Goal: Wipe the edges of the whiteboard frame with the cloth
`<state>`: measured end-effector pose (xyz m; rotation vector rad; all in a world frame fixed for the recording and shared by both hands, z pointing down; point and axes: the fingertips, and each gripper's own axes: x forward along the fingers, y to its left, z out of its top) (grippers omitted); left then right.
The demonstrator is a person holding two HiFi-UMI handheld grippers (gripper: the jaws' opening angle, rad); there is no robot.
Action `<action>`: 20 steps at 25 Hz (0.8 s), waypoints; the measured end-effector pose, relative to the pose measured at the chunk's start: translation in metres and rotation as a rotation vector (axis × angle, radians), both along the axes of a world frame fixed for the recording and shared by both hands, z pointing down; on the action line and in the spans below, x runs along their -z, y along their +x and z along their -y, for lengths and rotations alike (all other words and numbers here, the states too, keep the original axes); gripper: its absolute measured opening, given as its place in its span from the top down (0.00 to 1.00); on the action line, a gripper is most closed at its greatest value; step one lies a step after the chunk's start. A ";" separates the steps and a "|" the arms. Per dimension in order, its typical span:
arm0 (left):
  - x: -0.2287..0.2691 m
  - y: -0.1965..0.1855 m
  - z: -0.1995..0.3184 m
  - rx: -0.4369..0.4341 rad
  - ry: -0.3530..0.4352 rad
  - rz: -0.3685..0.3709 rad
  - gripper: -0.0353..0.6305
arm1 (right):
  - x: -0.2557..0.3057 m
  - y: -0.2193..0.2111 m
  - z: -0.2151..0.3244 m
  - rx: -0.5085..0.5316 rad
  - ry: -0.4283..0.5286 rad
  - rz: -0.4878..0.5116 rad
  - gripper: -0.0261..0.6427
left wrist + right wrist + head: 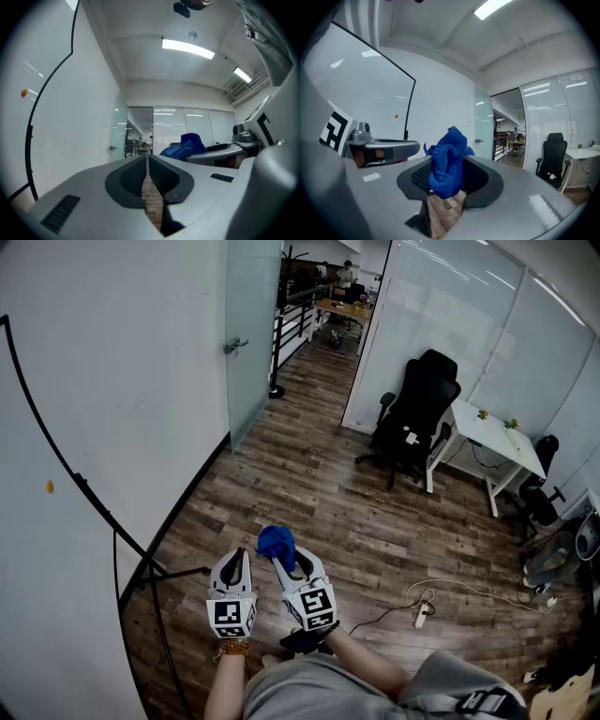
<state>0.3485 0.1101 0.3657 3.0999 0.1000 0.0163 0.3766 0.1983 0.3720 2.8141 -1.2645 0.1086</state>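
Wiping looks not yet begun: whiteboard (37, 568) stands at left, its black frame (80, 480) well apart from both grippers, which hover side by side over the floor (309, 493). Right gripper (286, 563) is clamped on the blue cloth (277, 543), left gripper (236, 559) has jaws closed together on nothing, so every frame edge seems left to do. Around: desk (492, 437), chair (417, 413), stand leg (173, 571) near the left gripper, cable (422, 615) at right; only the leg may hamper the lower edge.

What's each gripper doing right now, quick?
Left gripper: shut, nothing between the jaws.
Right gripper: shut on the cloth.
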 end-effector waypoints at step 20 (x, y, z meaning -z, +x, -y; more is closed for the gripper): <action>-0.019 -0.017 0.047 0.089 0.011 0.028 0.91 | -0.013 0.002 0.054 0.100 0.039 0.051 0.72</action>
